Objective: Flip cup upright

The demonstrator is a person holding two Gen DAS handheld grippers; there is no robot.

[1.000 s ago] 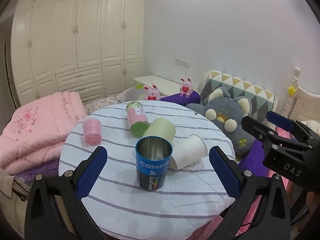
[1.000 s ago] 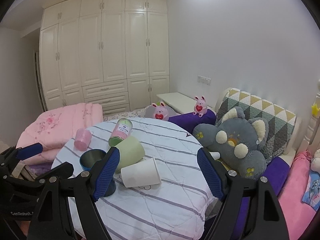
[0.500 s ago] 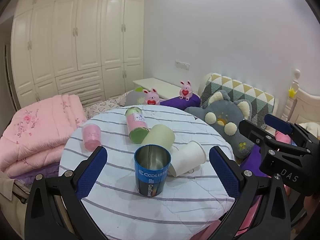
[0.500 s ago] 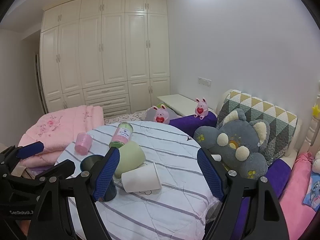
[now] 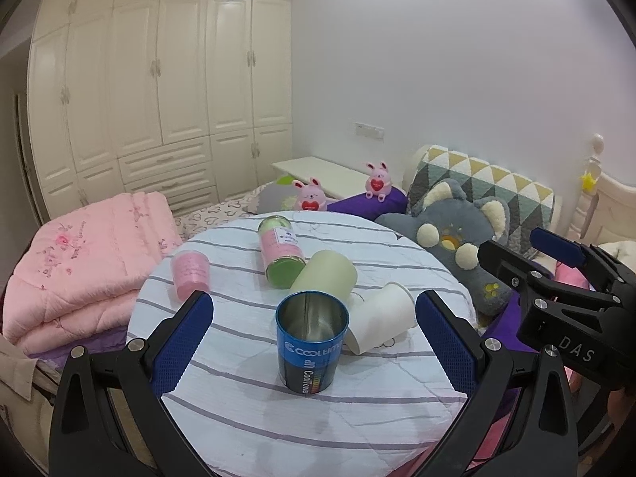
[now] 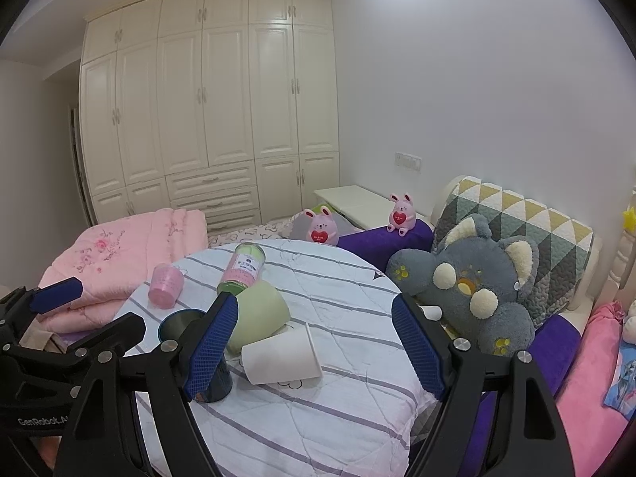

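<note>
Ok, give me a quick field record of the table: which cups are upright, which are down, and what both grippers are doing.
upright: blue metal tin cup, open end up
on side: white paper cup; pale green plastic cup; pink and green bottle
unclear: small pink plastic cup, looks tilted
surface: round table with striped white cloth
left gripper: open, empty, either side of the blue tin cup
right gripper: open, empty, lined up on the white paper cup

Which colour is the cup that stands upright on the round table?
The upright cup is blue outside and bare metal inside; the left wrist view shows it best.
</note>
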